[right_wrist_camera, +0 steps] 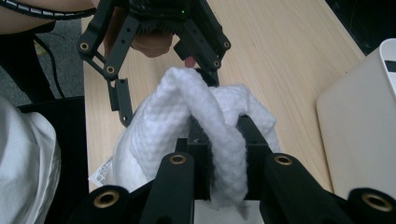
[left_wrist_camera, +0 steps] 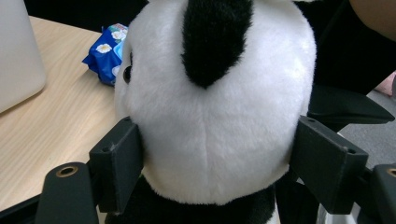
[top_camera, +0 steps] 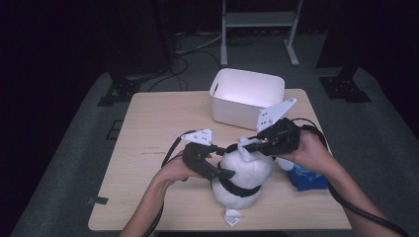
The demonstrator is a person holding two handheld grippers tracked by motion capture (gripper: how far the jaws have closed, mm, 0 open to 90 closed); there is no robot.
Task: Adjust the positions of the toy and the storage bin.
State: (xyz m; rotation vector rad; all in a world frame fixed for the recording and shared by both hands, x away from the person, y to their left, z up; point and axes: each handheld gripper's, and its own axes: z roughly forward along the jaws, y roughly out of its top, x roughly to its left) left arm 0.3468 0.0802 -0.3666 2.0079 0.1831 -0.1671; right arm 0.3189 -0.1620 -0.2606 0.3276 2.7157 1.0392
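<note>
On the tabletop (top_camera: 148,148), the left tongs (left_wrist_camera: 217,154) bracket the plush panda (top_camera: 242,175) on both sides while the right tongs (right_wrist_camera: 219,158) pinch a fold of white cloth (right_wrist_camera: 187,107) over it, the work seemingly midway, the white bin (top_camera: 244,98) waiting behind.
</note>
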